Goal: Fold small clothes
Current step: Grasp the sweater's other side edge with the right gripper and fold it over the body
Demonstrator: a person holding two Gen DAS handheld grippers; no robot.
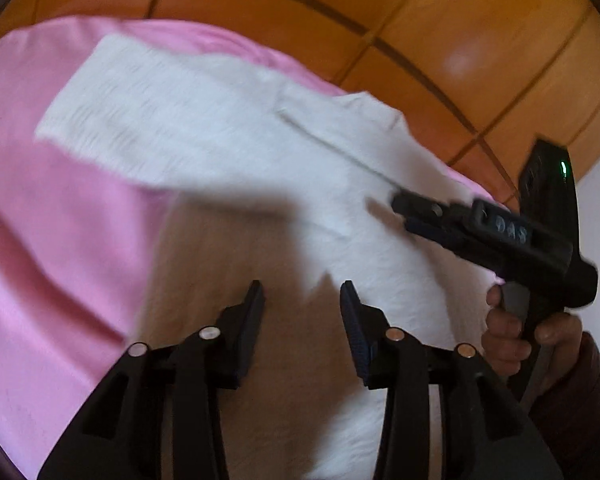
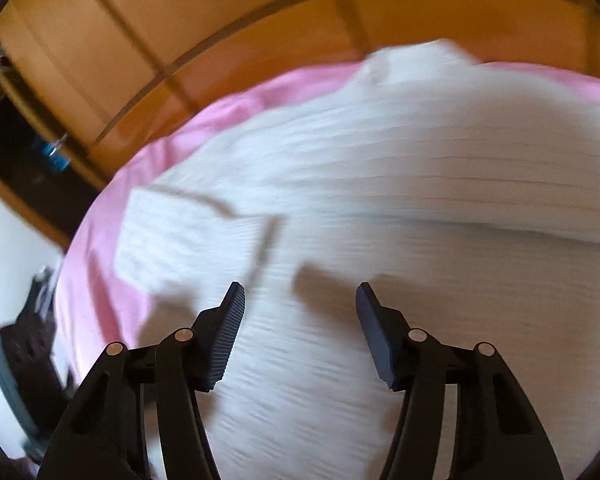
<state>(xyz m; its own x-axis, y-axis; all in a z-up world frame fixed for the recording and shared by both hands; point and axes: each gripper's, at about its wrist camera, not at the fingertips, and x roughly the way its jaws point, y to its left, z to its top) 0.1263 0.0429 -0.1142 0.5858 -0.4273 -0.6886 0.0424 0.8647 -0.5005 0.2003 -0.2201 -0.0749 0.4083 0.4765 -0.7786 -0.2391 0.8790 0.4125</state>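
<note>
You are hovering both black claws, left (image 1: 302,304) and right (image 2: 300,304), jaws apart and empty, over the soft, limp white ribbed garment (image 2: 380,184), so pinch its folded hem just ahead.

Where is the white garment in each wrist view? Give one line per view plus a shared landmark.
Left wrist: white garment crosses the middle, from upper left down to the lower edge.
Right wrist: it fills the centre and right, beneath the fingers.
Shared landmark: the pink sheet under it, also at the left.
</note>
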